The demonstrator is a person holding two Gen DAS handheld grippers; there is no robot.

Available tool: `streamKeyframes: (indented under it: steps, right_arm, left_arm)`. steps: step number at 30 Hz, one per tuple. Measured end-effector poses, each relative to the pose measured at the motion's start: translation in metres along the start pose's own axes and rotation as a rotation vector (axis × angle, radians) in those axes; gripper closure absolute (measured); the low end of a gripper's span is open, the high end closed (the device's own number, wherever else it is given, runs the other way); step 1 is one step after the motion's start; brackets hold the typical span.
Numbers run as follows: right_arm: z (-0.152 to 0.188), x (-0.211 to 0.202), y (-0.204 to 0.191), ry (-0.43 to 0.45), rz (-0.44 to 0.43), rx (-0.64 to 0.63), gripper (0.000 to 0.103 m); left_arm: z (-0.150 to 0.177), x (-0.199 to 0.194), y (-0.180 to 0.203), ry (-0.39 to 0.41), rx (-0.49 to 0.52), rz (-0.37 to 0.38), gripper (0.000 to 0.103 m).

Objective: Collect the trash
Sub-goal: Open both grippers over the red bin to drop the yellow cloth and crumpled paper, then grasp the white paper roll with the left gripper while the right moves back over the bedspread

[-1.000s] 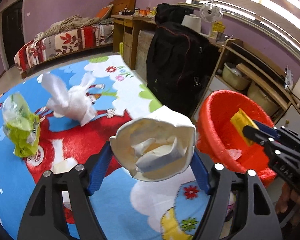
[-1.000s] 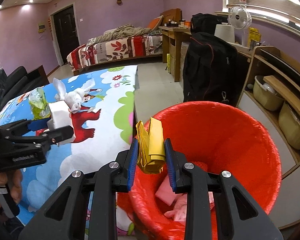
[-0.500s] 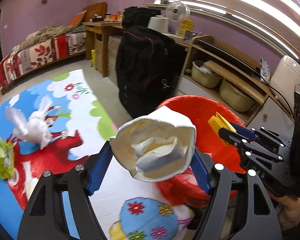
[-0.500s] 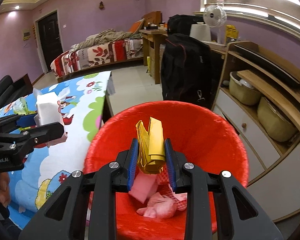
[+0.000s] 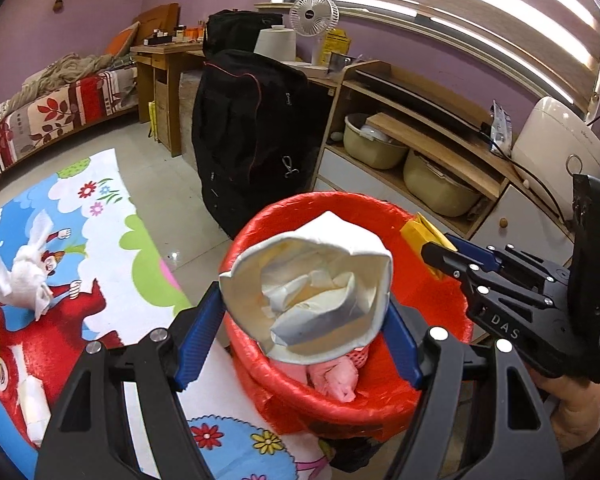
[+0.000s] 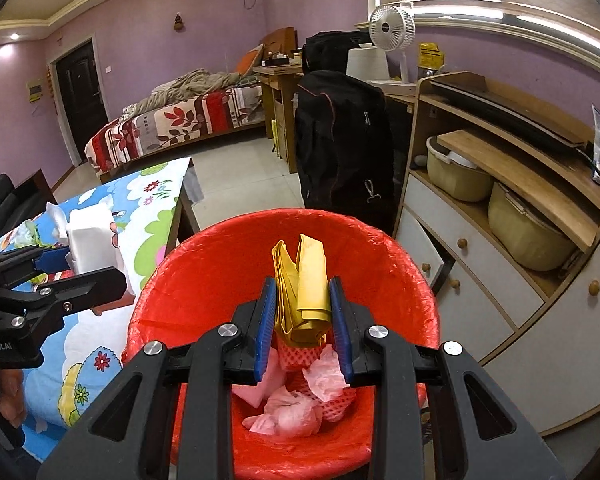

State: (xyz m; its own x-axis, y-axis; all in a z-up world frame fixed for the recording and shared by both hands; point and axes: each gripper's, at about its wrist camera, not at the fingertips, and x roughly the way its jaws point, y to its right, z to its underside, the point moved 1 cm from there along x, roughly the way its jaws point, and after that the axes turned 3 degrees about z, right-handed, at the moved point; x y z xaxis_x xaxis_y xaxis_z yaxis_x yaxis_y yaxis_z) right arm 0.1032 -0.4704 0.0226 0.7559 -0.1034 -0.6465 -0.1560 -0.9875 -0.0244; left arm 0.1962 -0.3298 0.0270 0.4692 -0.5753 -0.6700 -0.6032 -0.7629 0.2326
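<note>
Looking from left wrist: left hand-held gripper pinches a crumpled white paper cup above the red plastic-lined waste bin.
Desk: cartoon-print cloth carries a white tissue wad.
Looking from right wrist: right hand-held gripper, blue pads pressed close, clamps a folded yellow paper over the bin's mouth.
Bin contents: pink wrappers.

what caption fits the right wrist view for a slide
Right gripper holds folded yellow paper above the red bin.
</note>
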Motion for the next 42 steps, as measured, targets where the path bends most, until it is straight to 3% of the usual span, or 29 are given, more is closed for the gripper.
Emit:
streamKeyframes:
  steps: [16,20,23,29,42]
  right_arm:
    - [-0.002,-0.005,0.011,0.01,0.002,0.025,0.075]
    - [-0.002,-0.006,0.013,0.008,0.001,0.03,0.067]
    - [-0.001,-0.007,0.014,0.007,0.004,0.032,0.066]
    - [0.001,-0.006,0.012,0.002,0.007,0.031,0.052]
    - [0.003,-0.004,-0.011,0.005,-0.025,0.007,0.047]
  left_arm:
    - [-0.007,0.007,0.011,-0.012,0.005,0.061,0.029]
    - [-0.005,0.01,0.011,-0.026,-0.003,0.072,0.025]
    - [-0.005,0.011,0.007,-0.03,-0.013,0.064,0.025]
    - [-0.003,0.008,0.0,-0.023,-0.034,0.056,0.025]
    - [0.018,-0.032,-0.037,0.04,-0.07,-0.057,0.025]
